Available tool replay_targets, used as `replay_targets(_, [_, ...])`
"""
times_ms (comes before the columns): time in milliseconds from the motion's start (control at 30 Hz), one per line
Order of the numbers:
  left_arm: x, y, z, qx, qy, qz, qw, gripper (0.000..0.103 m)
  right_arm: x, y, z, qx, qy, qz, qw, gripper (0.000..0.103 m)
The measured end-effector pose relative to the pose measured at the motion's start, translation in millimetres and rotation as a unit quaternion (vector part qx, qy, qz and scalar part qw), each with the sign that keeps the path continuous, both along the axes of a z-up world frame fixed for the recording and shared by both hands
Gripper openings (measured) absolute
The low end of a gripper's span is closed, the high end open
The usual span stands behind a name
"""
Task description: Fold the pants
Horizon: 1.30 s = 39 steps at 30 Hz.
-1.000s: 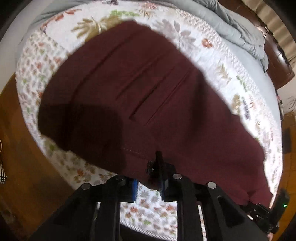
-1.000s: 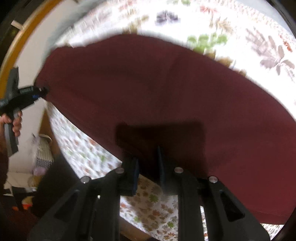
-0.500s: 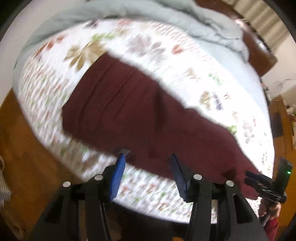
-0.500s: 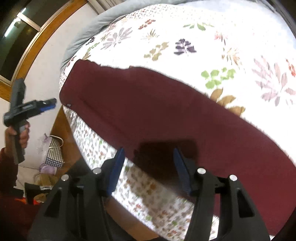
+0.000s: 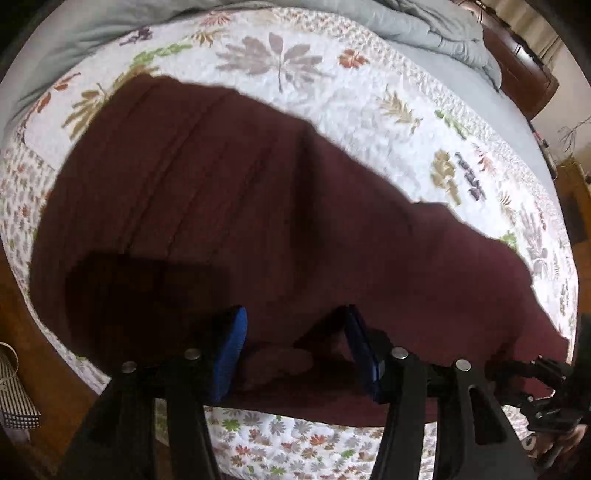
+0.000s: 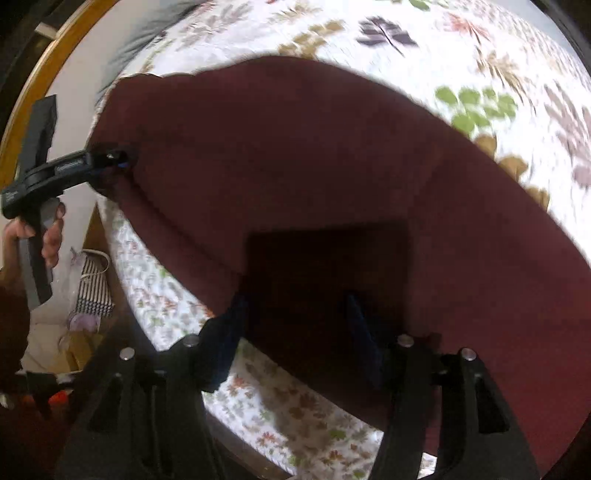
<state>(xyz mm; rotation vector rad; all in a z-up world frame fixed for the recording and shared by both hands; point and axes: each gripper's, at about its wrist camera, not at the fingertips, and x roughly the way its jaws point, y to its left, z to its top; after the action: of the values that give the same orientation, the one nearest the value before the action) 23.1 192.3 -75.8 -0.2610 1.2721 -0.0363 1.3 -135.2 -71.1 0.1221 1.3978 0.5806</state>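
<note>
Dark maroon pants (image 5: 258,221) lie folded lengthwise across a white leaf-print quilt (image 5: 295,74) on a bed. My left gripper (image 5: 295,332) is open, its blue pads (image 5: 232,339) straddling the pants' near edge at the waist end. My right gripper (image 6: 295,317) is open too, low over the near edge of the pants (image 6: 332,166) at the leg end. The left gripper also shows in the right wrist view (image 6: 110,158), touching the waist corner. The right gripper shows at the lower right of the left wrist view (image 5: 546,373).
A grey duvet (image 5: 424,22) is bunched at the far side of the bed. A dark wooden headboard (image 5: 524,74) stands far right. A wooden floor (image 5: 22,350) lies below the bed's near edge, with a striped bag (image 6: 94,288) on it.
Both grippers opened and let go of the pants' edge, pulled back, then moved low over the near edge again. The pants now lie flat.
</note>
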Motion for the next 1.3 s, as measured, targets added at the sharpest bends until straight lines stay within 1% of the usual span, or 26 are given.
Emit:
replay_targets(67, [-0.7, 4.1, 11.8, -0.016, -0.015, 0.009, 0.9997, 0.055, 16.8, -4.8, 21.3, 0.029, -0.013, -0.005, 0.999, 0.057])
replay_targets(100, [0.3, 5.8, 19.5, -0.013, -0.028, 0.008, 0.9995, 0.055, 23.5, -6.3, 27.1, 0.034, -0.021, -0.006, 0.999, 0.057])
replay_targets(167, [4.5, 6.7, 30.0, 0.011, -0.047, 0.003, 0.9988, 0.061, 46.4, -3.8, 38.7, 0.036, -0.035, -0.002, 0.999, 0.057])
replay_targets(200, [9.5, 8.1, 32.0, 0.025, -0.051, 0.002, 0.9984, 0.061, 57.2, -0.2, 40.7, 0.031, -0.041, 0.004, 0.999, 0.057])
replay_targets(233, [13.8, 9.9, 31.6, 0.034, -0.051, 0.005, 0.9981, 0.062, 71.9, 4.9, 39.6, 0.026, -0.043, 0.012, 0.999, 0.058])
replay_targets(300, [24.5, 16.5, 26.1, 0.044, -0.038, 0.016, 0.9982, 0.062, 90.2, 10.0, 30.6, 0.029, -0.031, 0.013, 0.999, 0.059])
replay_targets(367, [33.4, 22.6, 19.6, 0.032, -0.026, 0.027, 0.9988, 0.062, 110.0, 13.6, 19.0, 0.040, -0.021, 0.015, 0.999, 0.062])
replay_targets(400, [35.9, 24.2, 17.5, 0.027, -0.023, 0.030, 0.9989, 0.062, 117.9, 15.8, 13.3, 0.045, -0.013, 0.017, 0.999, 0.065])
replay_targets(433, [37.8, 23.1, 16.1, 0.026, -0.020, 0.029, 0.9990, 0.064, 126.1, 19.0, 5.4, 0.059, 0.008, 0.024, 0.998, 0.071])
replay_targets(533, [38.7, 16.6, 12.1, 0.040, -0.021, 0.011, 0.9989, 0.068, 138.3, 26.0, -8.4, 0.098, 0.059, 0.041, 0.993, 0.072])
replay_targets(633, [36.8, 16.0, 10.3, 0.044, -0.023, -0.001, 0.9987, 0.070, 152.3, 31.1, -18.2, 0.148, 0.100, 0.051, 0.983, 0.075])
replay_targets(700, [37.7, 15.6, 8.9, 0.043, -0.025, -0.004, 0.9987, 0.071, 162.6, 35.2, -27.4, 0.189, 0.134, 0.053, 0.971, 0.075])
replay_targets(733, [37.0, 15.2, 9.1, 0.042, -0.026, -0.005, 0.9988, 0.071, 166.2, 37.6, -30.8, 0.212, 0.148, 0.054, 0.964, 0.072])
replay_targets(767, [36.8, 15.1, 8.8, 0.041, -0.027, -0.005, 0.9988, 0.072, 166.5, 39.0, -30.8, 0.231, 0.160, 0.057, 0.958, 0.063])
replay_targets(800, [36.3, 14.7, 8.7, 0.041, -0.028, -0.008, 0.9987, 0.072, 167.6, 42.6, -33.6, 0.248, 0.175, 0.058, 0.951, 0.051])
replay_targets(833, [35.7, 14.0, 8.8, 0.042, -0.029, -0.010, 0.9986, 0.073, 168.0, 45.6, -35.1, 0.249, 0.183, 0.057, 0.950, 0.040])
replay_targets(867, [35.2, 13.5, 8.7, 0.043, -0.030, -0.012, 0.9986, 0.073, 168.0, 47.2, -34.0, 0.249, 0.184, 0.058, 0.949, 0.036])
replay_targets(900, [34.6, 13.1, 8.6, 0.043, -0.031, -0.014, 0.9985, 0.074, 167.5, 48.3, -32.0, 0.254, 0.180, 0.058, 0.949, 0.029])
replay_targets(933, [34.3, 12.8, 8.3, 0.044, -0.032, -0.016, 0.9984, 0.074, 166.7, 46.7, -28.9, 0.259, 0.175, 0.056, 0.948, 0.018])
replay_targets(967, [33.8, 12.2, 8.2, 0.046, -0.033, -0.019, 0.9982, 0.074, 165.4, 43.7, -24.4, 0.266, 0.167, 0.049, 0.948, 0.012])
replay_targets(1000, [33.9, 12.1, 8.0, 0.046, -0.033, -0.020, 0.9982, 0.074, 164.2, 40.9, -20.2, 0.270, 0.159, 0.044, 0.949, 0.009])
replay_targets(1100, [33.2, 12.8, 9.7, 0.043, -0.042, -0.009, 0.9981, 0.075, 157.3, 34.9, 1.2, 0.268, 0.106, 0.035, 0.957, 0.005])
replay_targets(1133, [33.5, 13.2, 10.3, 0.041, -0.045, -0.004, 0.9981, 0.076, 154.1, 31.5, 15.5, 0.265, 0.074, 0.031, 0.961, 0.004])
replay_targets(1233, [36.7, 10.1, 15.5, 0.041, -0.069, 0.009, 0.9967, 0.076, 151.2, 29.1, 47.2, 0.260, -0.018, 0.022, 0.965, 0.003])
replay_targets(1267, [37.4, 8.4, 18.0, 0.040, -0.082, 0.010, 0.9958, 0.076, 151.0, 28.7, 57.1, 0.252, -0.045, 0.016, 0.966, 0.003])
replay_targets(1300, [38.7, 5.5, 20.0, 0.044, -0.095, 0.008, 0.9945, 0.076, 151.0, 29.7, 60.9, 0.241, -0.061, 0.013, 0.969, 0.003])
